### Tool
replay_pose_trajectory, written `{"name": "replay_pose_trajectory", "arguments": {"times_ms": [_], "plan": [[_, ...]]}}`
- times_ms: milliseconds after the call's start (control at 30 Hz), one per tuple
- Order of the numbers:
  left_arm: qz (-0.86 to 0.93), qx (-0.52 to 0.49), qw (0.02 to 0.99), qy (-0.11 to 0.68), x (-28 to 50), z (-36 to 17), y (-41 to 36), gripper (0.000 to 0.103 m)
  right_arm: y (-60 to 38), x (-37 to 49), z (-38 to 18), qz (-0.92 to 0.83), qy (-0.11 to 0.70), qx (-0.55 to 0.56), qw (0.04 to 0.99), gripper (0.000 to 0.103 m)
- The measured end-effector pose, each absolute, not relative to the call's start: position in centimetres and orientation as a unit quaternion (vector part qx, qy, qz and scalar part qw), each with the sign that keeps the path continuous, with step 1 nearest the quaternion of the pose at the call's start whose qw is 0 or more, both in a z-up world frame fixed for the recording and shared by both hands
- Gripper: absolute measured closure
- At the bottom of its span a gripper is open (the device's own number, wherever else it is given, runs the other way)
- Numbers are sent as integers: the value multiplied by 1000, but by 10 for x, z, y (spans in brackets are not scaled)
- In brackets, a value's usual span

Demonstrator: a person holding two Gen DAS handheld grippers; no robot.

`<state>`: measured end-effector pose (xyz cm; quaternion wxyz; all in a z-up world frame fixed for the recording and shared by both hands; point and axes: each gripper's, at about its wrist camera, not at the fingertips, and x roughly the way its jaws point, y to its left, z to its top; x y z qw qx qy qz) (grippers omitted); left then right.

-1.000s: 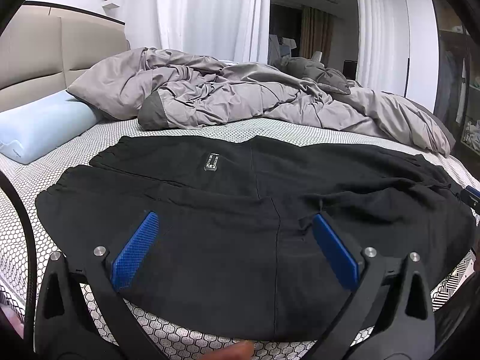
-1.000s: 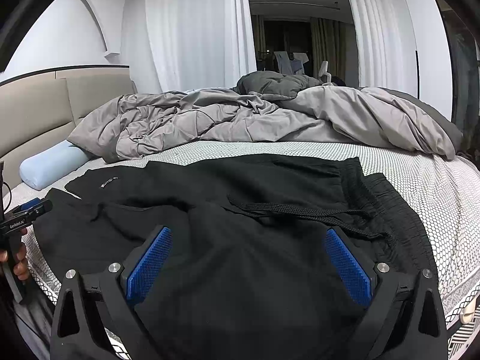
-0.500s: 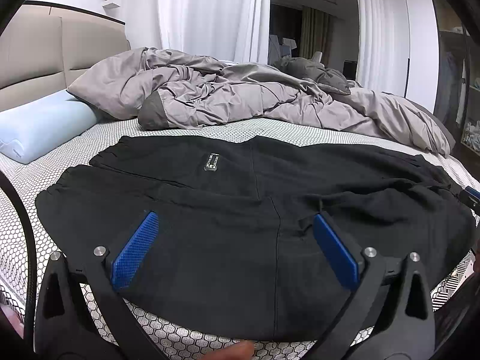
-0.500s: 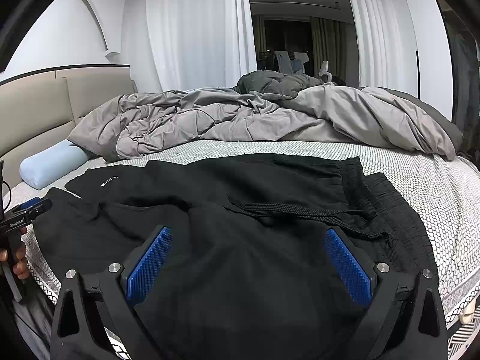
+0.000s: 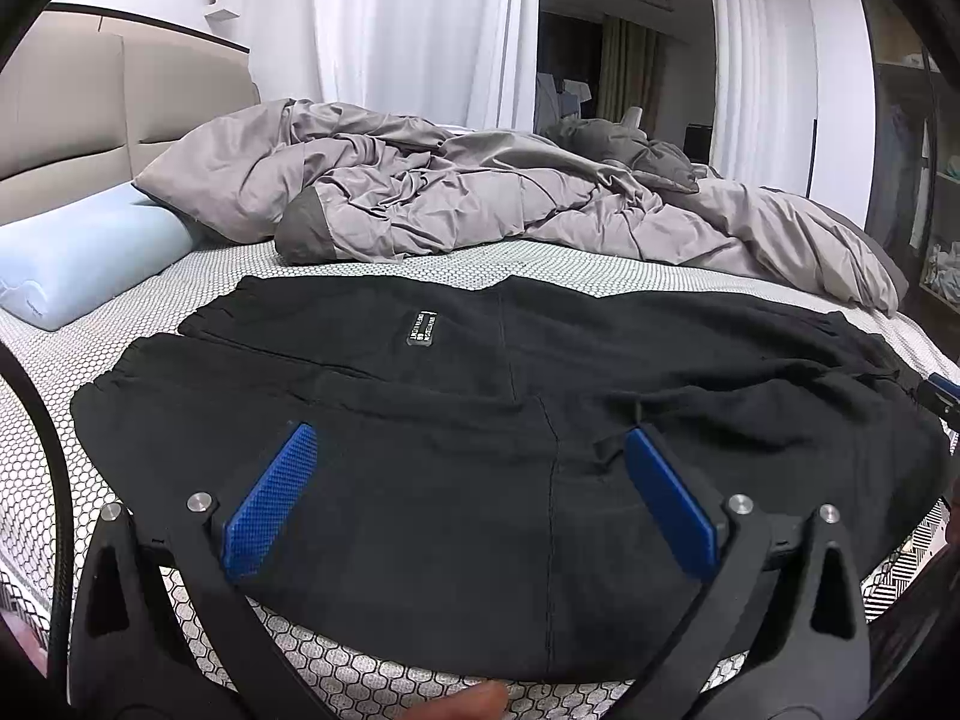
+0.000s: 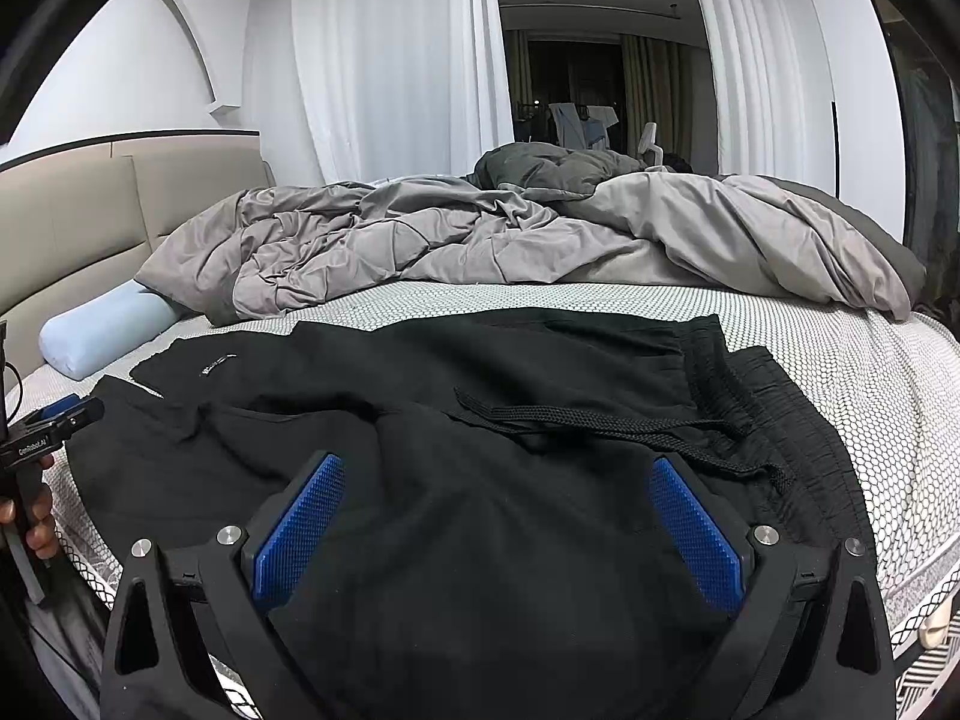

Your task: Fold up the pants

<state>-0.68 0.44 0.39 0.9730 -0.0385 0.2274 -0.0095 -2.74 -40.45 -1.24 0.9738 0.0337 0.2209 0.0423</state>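
Black pants (image 5: 456,408) lie spread across the bed, one leg laid over the other, with a small label (image 5: 422,328) on the far leg. In the right wrist view the pants (image 6: 480,468) show their elastic waistband (image 6: 774,414) and drawstring (image 6: 600,420) at the right. My left gripper (image 5: 468,450) is open and empty, its blue pads over the near leg part. My right gripper (image 6: 495,474) is open and empty above the pants near the waist. The left gripper also shows at the left edge of the right wrist view (image 6: 60,414).
A rumpled grey duvet (image 5: 480,204) lies behind the pants. A light blue pillow (image 5: 78,252) is at the left by the beige headboard (image 5: 90,108). The bed sheet (image 6: 840,360) has a honeycomb pattern; its near edge is just below the grippers.
Almost nothing differs; both grippers stay open and hover over the pants, with only a very slight shift of view.
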Motion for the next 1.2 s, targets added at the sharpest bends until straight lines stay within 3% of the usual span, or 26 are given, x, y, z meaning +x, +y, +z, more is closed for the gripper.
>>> {"name": "replay_pose_trajectory", "arguments": {"times_ms": [533, 833, 1200], "plan": [[-9, -17, 975, 223, -9, 8, -10, 1, -404, -23, -11, 57, 226, 44, 971, 0], [-20, -67, 968, 239, -5, 11, 11, 1, -435, -14, 9, 52, 223, 66, 971, 0], [7, -85, 963, 257, 29, 36, 51, 1, -514, 38, 26, 46, 328, 58, 942, 0]]}}
